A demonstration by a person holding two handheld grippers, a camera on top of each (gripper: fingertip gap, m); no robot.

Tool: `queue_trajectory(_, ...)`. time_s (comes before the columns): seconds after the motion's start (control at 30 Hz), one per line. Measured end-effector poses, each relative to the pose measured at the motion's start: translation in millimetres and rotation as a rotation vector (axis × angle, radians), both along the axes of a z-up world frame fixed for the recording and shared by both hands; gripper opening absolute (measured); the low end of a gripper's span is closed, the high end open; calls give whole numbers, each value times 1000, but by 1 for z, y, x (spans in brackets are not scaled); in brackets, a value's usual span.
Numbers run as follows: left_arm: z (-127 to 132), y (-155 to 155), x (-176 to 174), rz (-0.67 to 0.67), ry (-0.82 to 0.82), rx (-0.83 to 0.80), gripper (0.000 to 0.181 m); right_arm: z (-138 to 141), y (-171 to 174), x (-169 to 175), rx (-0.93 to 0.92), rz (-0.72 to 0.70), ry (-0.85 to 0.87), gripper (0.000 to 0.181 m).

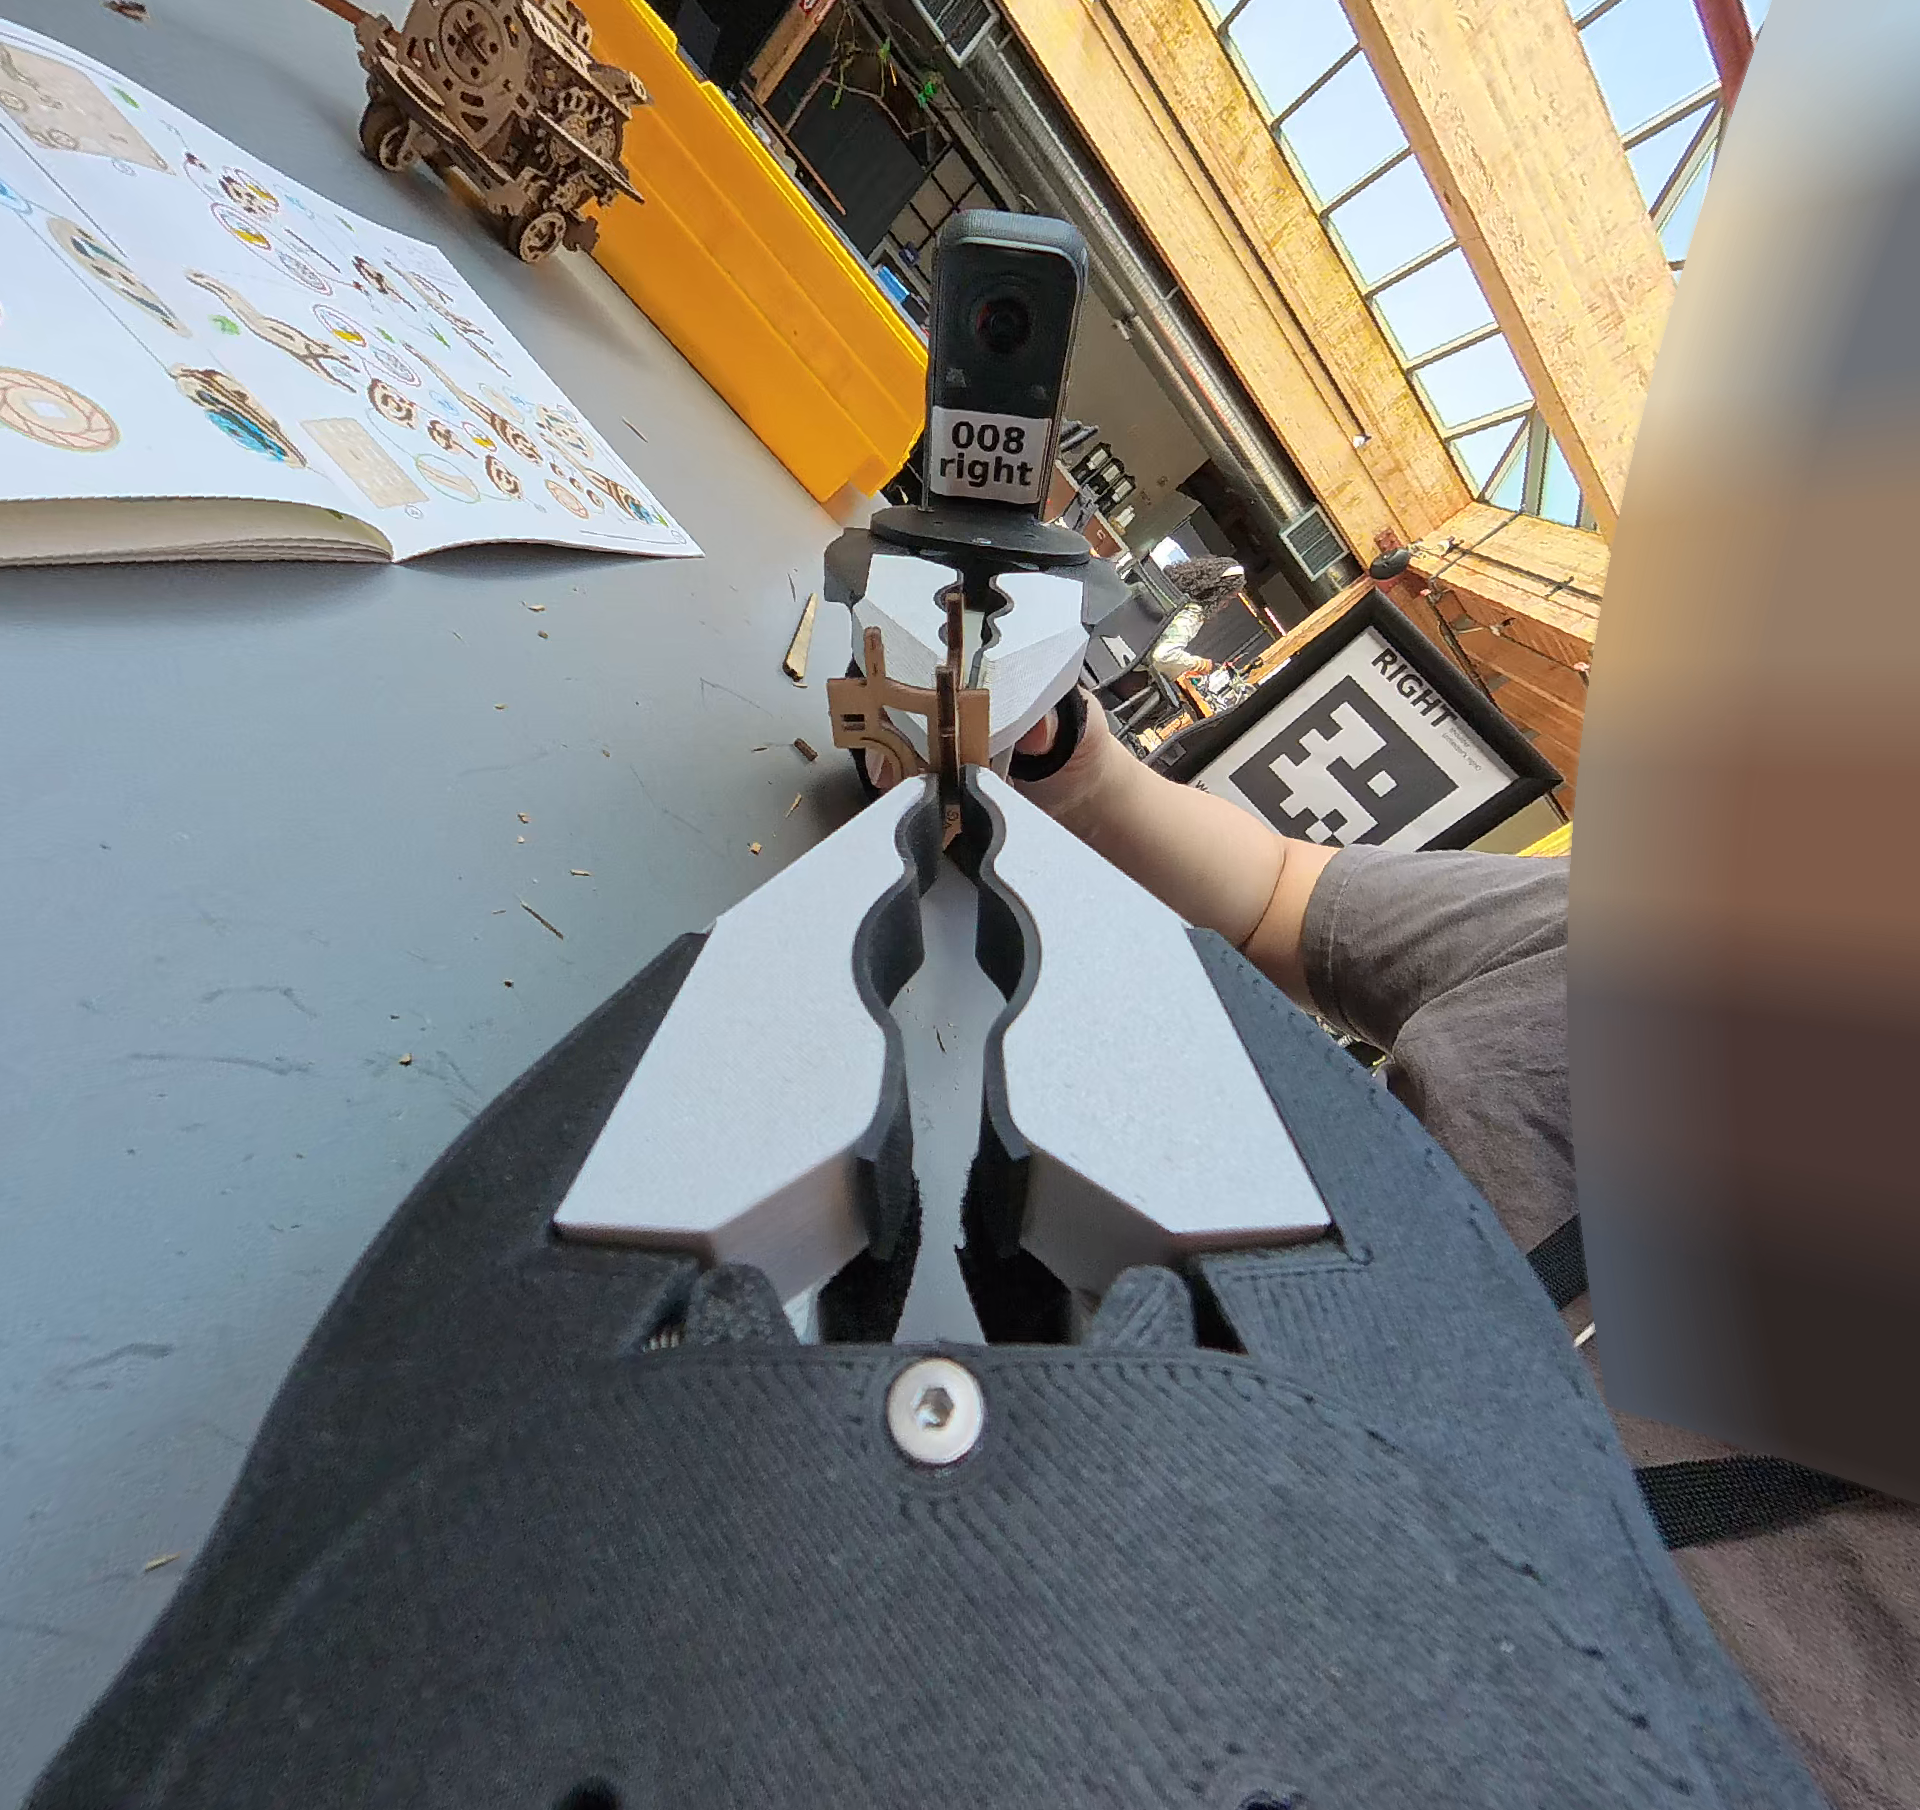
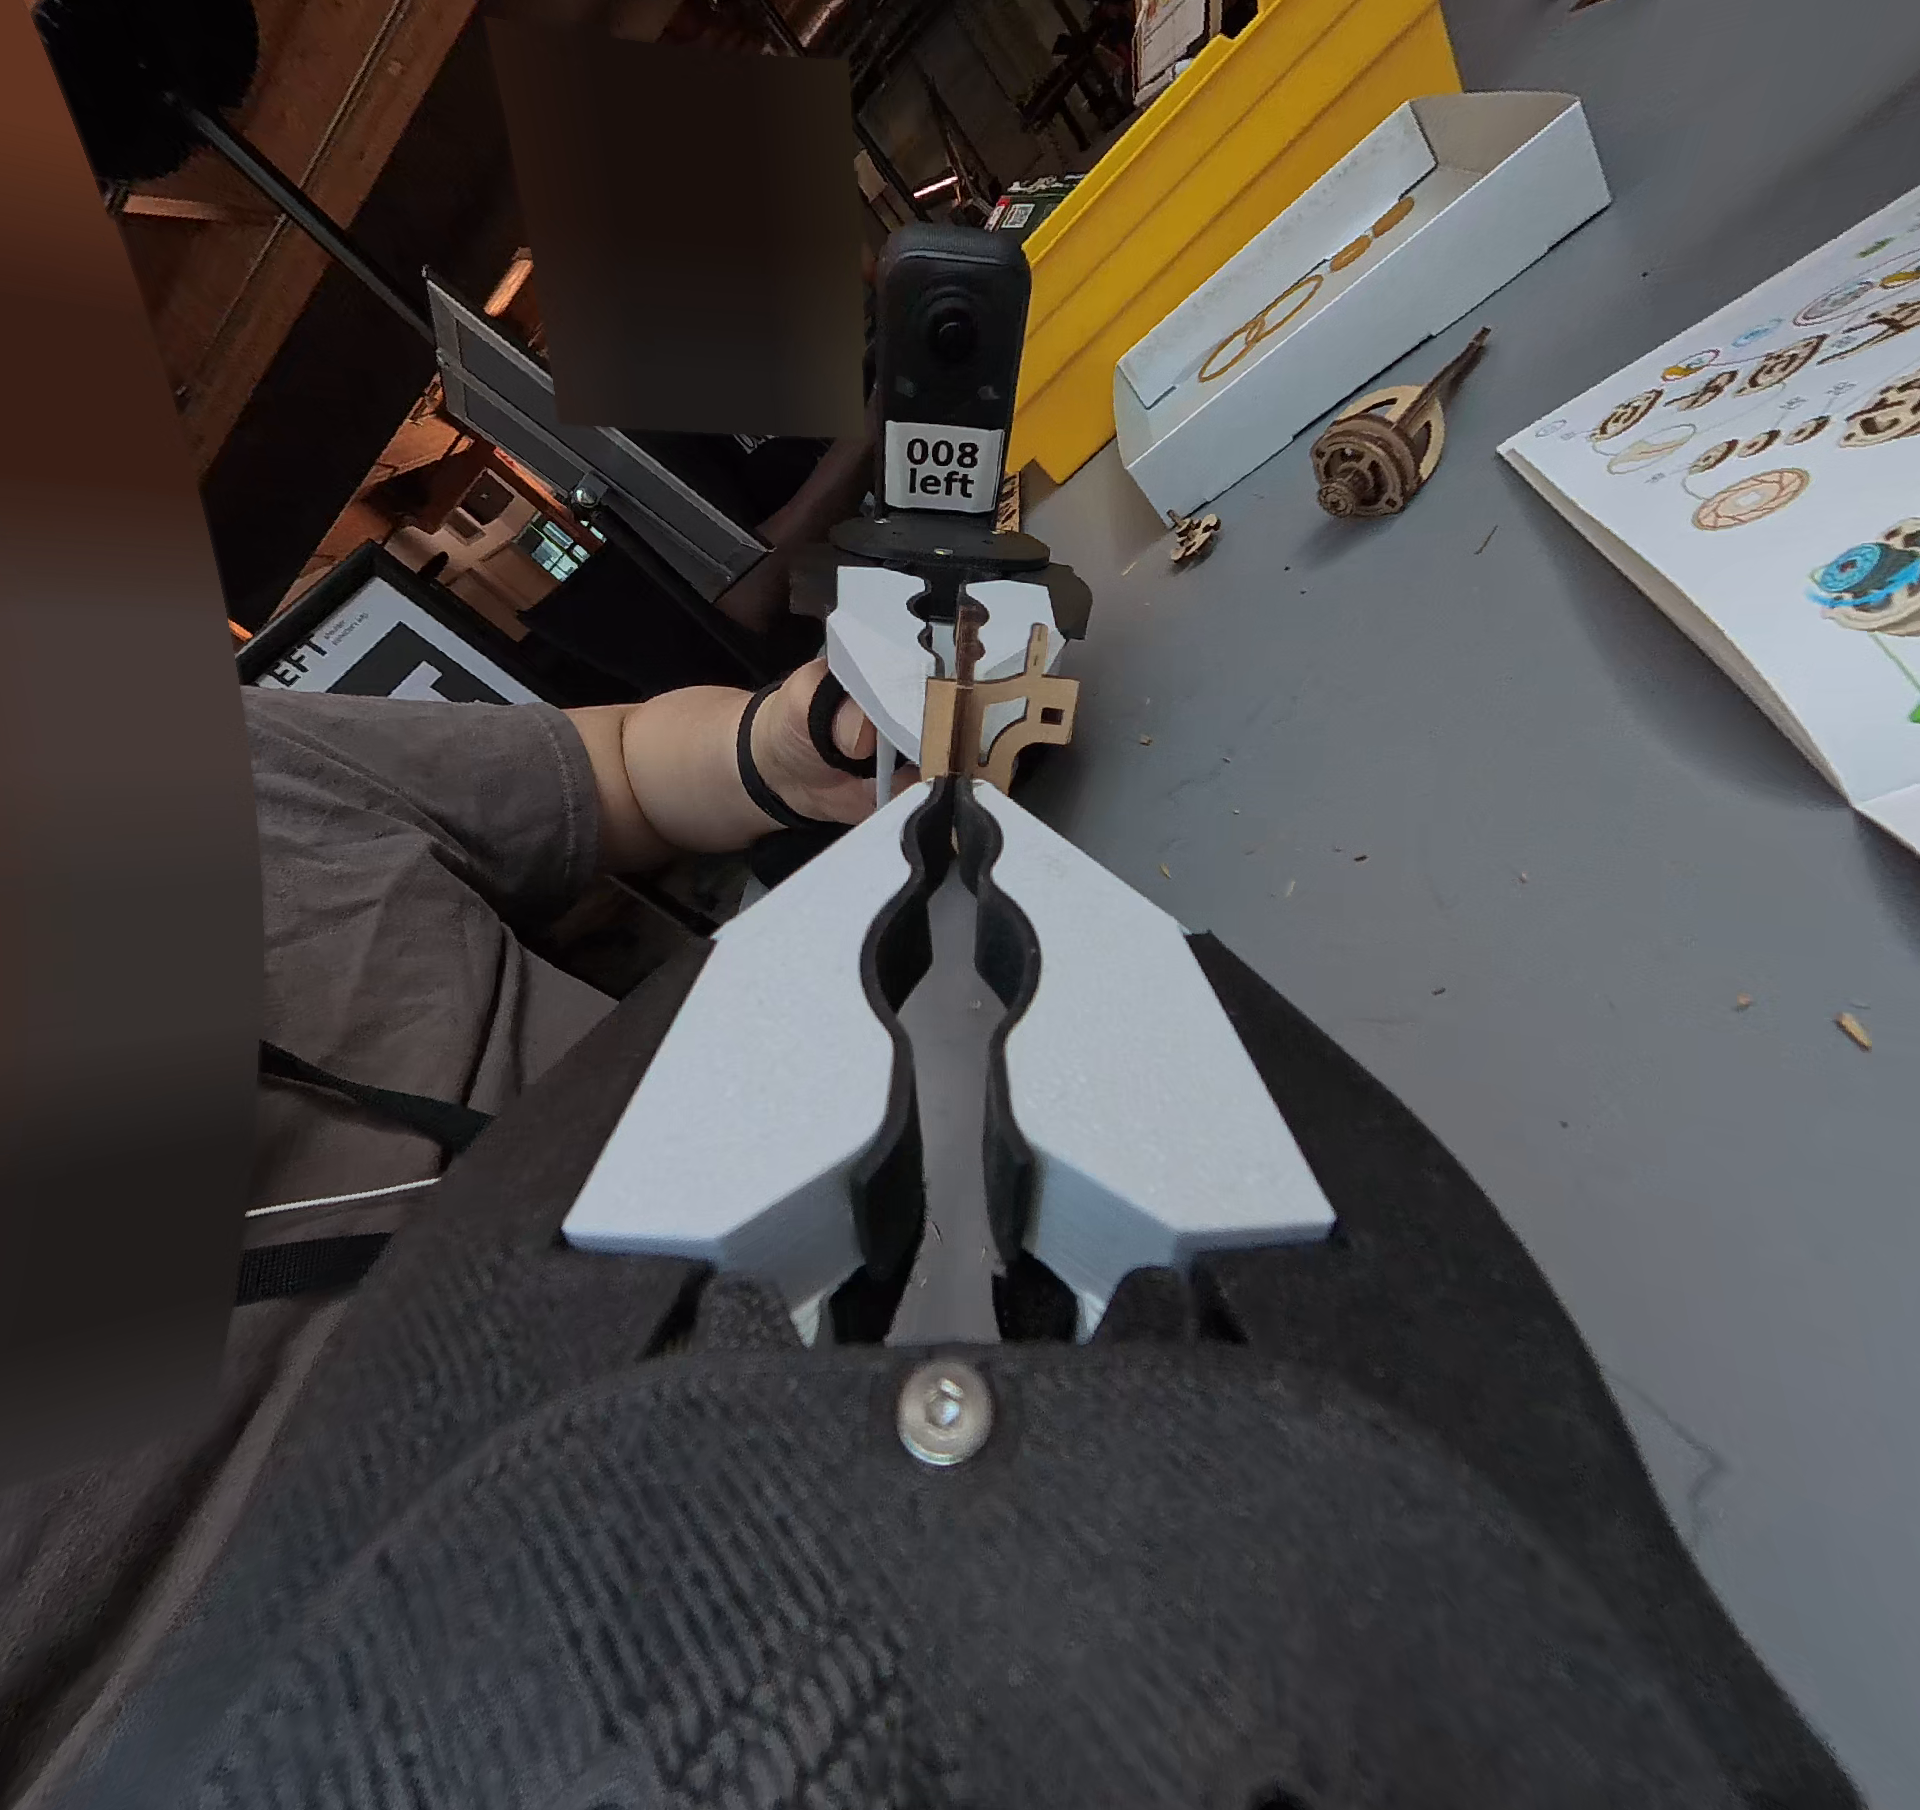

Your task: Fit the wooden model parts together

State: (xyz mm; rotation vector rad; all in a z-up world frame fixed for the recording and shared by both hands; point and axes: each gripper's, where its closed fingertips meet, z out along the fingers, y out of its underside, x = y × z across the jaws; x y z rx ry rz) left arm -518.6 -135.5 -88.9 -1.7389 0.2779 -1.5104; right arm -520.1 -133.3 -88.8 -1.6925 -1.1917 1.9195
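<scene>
My left gripper and right gripper face each other tip to tip above the grey table. Both are shut on small wooden model parts that meet between them. A flat notched wooden bracket stands crosswise on a thin wooden strip seen edge-on. The right wrist view shows the same bracket and strip. The far gripper in each view, the right gripper and the left gripper, is also pinched shut on the strip. How far the joint is seated is hidden.
A built wooden model, an open instruction booklet and a yellow bin lie beyond the grippers. A white box with a wooden sheet, a wooden gear assembly and a small loose piece lie on the table. Wood chips are scattered. Only a small space, under 4 cm, lies between the two pairs of fingers. Left tips and right tips are each some 20 cm from the wooden gear assembly.
</scene>
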Motion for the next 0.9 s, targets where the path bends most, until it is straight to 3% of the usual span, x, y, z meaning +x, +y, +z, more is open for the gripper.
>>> queue_trajectory(0.1,0,0,0,-2,-1,-5,0,-2,-1,-1,-13,8,-16,10)
queue_trajectory(0.33,-1,-1,1,-10,7,-2,1,0,-1,-1,-11,14,-6,1)
queue_trajectory(0.9,1,-5,6,-46,13,22,0,4,-1,2,-40,28,13,1)
